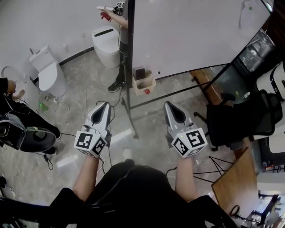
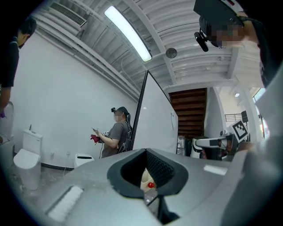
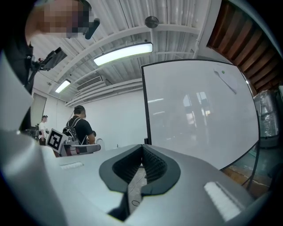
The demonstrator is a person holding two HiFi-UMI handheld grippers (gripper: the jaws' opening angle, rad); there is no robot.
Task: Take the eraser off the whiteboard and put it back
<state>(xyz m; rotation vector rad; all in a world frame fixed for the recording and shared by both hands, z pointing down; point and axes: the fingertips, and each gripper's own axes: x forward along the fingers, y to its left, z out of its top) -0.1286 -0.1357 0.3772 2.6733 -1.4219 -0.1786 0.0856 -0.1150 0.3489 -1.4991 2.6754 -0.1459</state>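
The whiteboard [image 1: 191, 35] stands on a black frame ahead of me and shows again in the right gripper view [image 3: 199, 110] and, edge-on, in the left gripper view [image 2: 159, 128]. A pale slanted thing with a green dot [image 3: 225, 81] is stuck near its upper right corner [image 1: 246, 12]; I cannot tell whether it is the eraser. My left gripper [image 1: 105, 105] [image 2: 146, 151] and my right gripper [image 1: 168, 104] [image 3: 142, 146] are held level, side by side, a stretch short of the board. Both are shut with nothing in them.
A small cardboard box [image 1: 144, 82] with a red thing in it sits at the board's foot. Two white toilets [image 1: 107, 44] [image 1: 46, 71] stand at the back left beside a person [image 1: 120, 18]. A black office chair [image 1: 242, 120] and a wooden panel [image 1: 240, 182] are on the right.
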